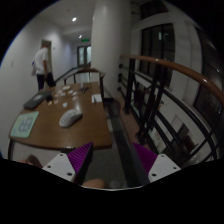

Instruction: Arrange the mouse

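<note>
Counter [85, 128] carried mouse [69, 117] near its middle, well beyond tongs [111, 160], which stood released, nothing between the purple pads [78, 155]. Best approach, as judged: come in low over the counter, straddle the mouse's sides, then close. No containers could be made out.

A brown wooden desk [75, 128] carries a pale mouse [69, 117], a keyboard [35, 100] and papers [24, 124] — scattered apart.
</note>
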The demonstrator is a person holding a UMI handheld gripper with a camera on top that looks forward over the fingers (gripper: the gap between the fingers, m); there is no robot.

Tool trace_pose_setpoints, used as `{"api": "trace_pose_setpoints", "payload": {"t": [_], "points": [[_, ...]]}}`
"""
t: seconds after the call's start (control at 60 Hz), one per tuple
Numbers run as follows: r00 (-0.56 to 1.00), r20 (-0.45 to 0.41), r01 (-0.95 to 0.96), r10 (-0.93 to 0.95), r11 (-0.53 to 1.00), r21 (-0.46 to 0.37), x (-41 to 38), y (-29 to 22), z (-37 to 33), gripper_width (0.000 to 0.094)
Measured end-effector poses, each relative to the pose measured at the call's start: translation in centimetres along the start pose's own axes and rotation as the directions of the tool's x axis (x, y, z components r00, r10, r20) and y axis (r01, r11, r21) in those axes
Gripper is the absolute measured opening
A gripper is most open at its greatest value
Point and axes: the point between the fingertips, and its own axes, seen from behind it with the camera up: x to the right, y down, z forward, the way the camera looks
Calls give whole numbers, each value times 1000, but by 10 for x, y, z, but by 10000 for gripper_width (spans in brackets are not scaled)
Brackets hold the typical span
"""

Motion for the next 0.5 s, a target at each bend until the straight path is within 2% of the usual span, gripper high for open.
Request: {"api": "trace_pose_setpoints", "payload": {"t": [0.067,0.117,0.167,0.233,0.35,0.367,0.5], "points": [[996,-12,82,-83,995,-50,4,13,-4,793],[990,-38,134,-135,990,-33,-11,5,20,798],[985,-29,169,-169,986,-17,-18,2,22,795],[984,40,174,-173,985,-14,-47,5,23,794],[971,206,124,-121,992,0,-128,-13,77,793],[966,231,116,-113,993,2,-129,-8,51,794],[945,308,105,-113,994,43,-190,-29,121,788]]}}
